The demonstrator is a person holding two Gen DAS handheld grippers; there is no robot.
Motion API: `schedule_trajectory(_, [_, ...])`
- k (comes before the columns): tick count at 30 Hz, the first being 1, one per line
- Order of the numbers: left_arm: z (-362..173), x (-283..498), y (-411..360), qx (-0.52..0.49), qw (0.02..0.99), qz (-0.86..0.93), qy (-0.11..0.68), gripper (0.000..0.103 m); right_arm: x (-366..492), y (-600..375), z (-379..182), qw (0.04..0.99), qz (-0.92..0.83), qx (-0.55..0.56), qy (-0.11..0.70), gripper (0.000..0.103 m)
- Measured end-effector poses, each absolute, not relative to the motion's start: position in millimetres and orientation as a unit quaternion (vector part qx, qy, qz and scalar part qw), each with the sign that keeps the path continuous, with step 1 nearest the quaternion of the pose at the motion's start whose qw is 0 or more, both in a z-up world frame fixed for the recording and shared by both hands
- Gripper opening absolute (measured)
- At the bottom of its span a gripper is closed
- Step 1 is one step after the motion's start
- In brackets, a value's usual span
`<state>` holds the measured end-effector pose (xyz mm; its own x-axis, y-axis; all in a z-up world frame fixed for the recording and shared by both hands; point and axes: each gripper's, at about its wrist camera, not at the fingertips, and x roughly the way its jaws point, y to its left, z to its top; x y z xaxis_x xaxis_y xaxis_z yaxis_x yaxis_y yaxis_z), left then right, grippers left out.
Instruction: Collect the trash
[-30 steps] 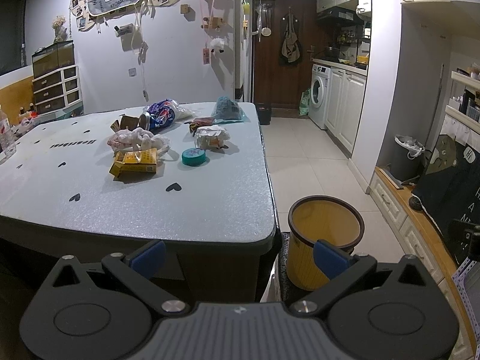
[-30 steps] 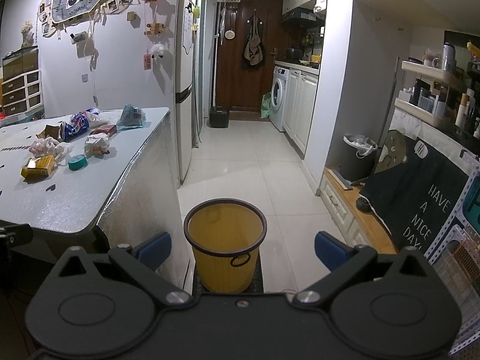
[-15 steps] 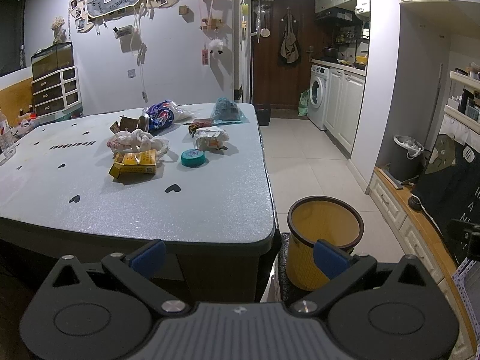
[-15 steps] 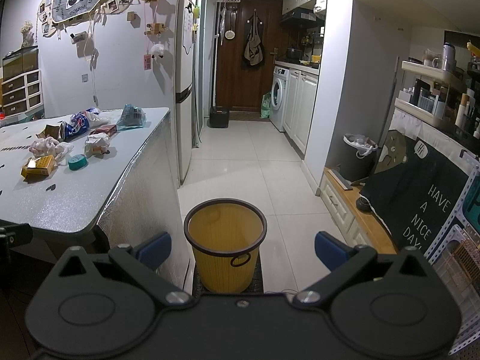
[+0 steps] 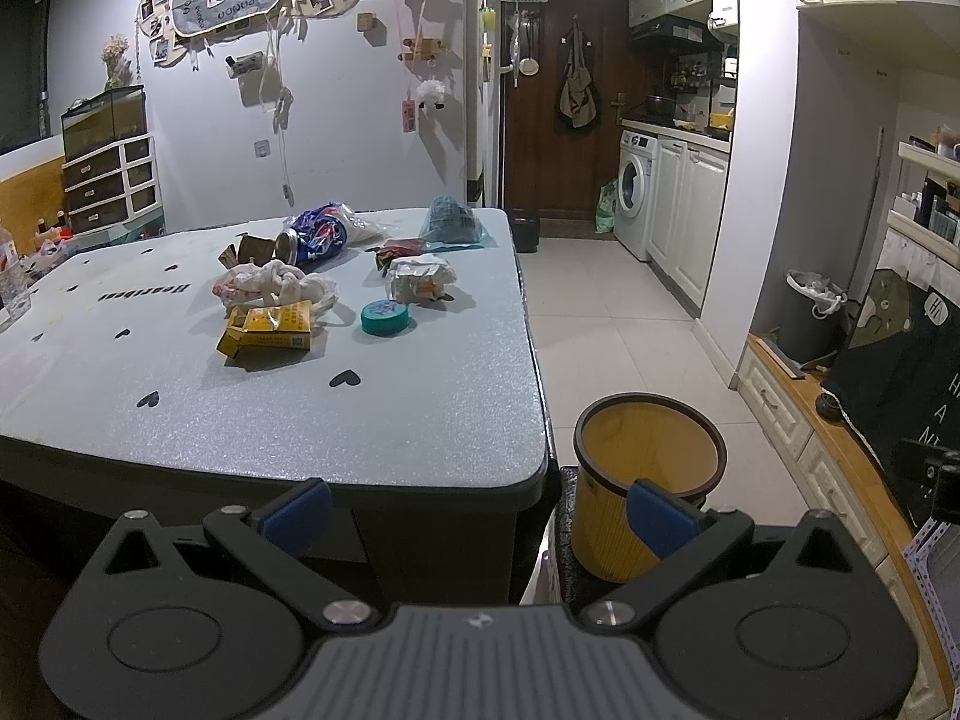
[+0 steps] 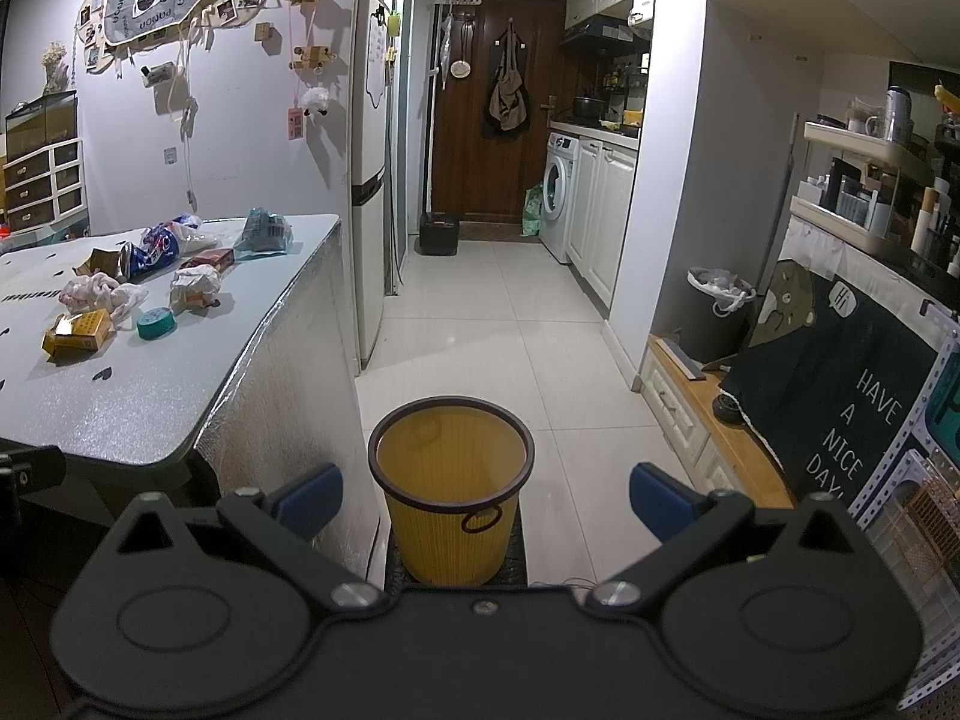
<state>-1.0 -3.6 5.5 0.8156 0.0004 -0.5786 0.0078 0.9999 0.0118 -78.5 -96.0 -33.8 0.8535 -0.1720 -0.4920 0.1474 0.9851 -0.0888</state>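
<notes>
Holding the left gripper (image 5: 477, 516) spread wide and empty short of the table (image 5: 420, 420); same with the right gripper (image 6: 483, 504). Sitting grouped mid-table: yellow box (image 5: 267, 329), teal lid (image 5: 386, 318), crumpled wrappers (image 5: 420, 279). Standing on the floor beside the table: yellow bin (image 6: 451, 495).

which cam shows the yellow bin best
The right wrist view: the yellow bin sits centred between the open fingers, whole rim, empty inside and handle ring visible. In the left wrist view the same bin stands off to the right, its lower front hidden behind a blue fingertip.
</notes>
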Motion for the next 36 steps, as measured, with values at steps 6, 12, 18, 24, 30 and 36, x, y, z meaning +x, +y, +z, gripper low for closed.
schedule_trajectory(6, [6.3,-0.4,-5.2,0.008,0.953,-0.003,0.303,0.103,-78.6,-96.3,-33.7,0.962,-0.084,-0.023,0.257,0.103])
schedule_trajectory(12, [6.3,-0.4,-7.3,0.007,0.953,-0.006,0.302,0.103,-78.8,-96.5,-33.5,0.962,-0.084,-0.023,0.257,0.103])
schedule_trajectory(18, [1.0,3.6,-4.8,-0.004,0.955,-0.008,0.298,0.103,-76.2,-97.6,-35.6,0.962,-0.084,-0.022,0.258,0.103])
schedule_trajectory(24, [-4.7,20.9,-0.2,-0.021,0.962,-0.002,0.271,0.103,-61.6,-100.5,-44.6,0.966,-0.076,-0.023,0.245,0.103])
schedule_trajectory(30, [-5.5,60.7,22.8,-0.03,0.963,0.033,0.266,0.103,-25.4,-98.2,-45.1,0.973,-0.054,-0.034,0.22,0.103])
schedule_trajectory(36, [-4.5,103.1,59.2,-0.034,0.962,0.08,0.259,0.103,28.9,-76.5,-41.7,0.98,-0.008,-0.052,0.193,0.103])
